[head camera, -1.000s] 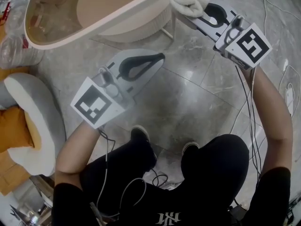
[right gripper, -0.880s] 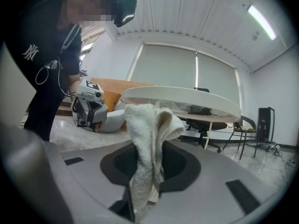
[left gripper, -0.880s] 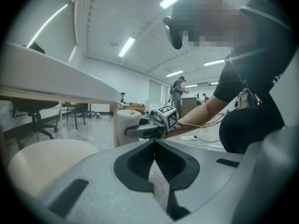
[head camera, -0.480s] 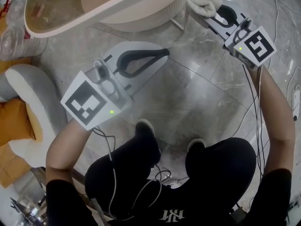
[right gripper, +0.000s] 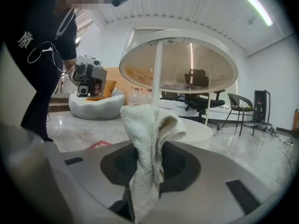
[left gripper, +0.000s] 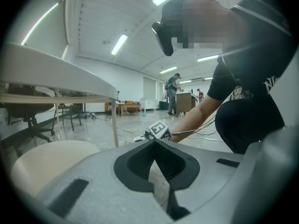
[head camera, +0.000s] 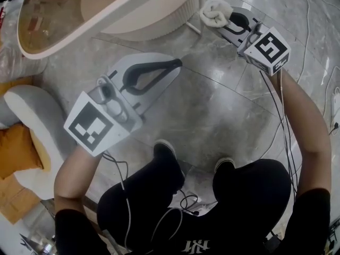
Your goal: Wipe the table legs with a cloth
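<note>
The cloth (head camera: pixel 215 12) is white, the left gripper (head camera: pixel 178 64) and right gripper (head camera: pixel 227 21) grey with black-and-white checked cubes (head camera: pixel 89 127), the table (head camera: pixel 106 12) cream-rimmed and amber, and the floor (head camera: pixel 212 105) beneath the table grey-veined.

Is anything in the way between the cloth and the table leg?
Nothing visible is. The white cloth, clamped in the right gripper, points toward the white table leg, and nothing shows between them.

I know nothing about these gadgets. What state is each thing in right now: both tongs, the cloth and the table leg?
Left tongs: shut, holding nothing.
Right tongs: shut on the cloth.
Cloth: bunched up, pinched in the right tongs, poking out past their tips.
Table leg: upright, with the cloth near it; contact unclear.
</note>
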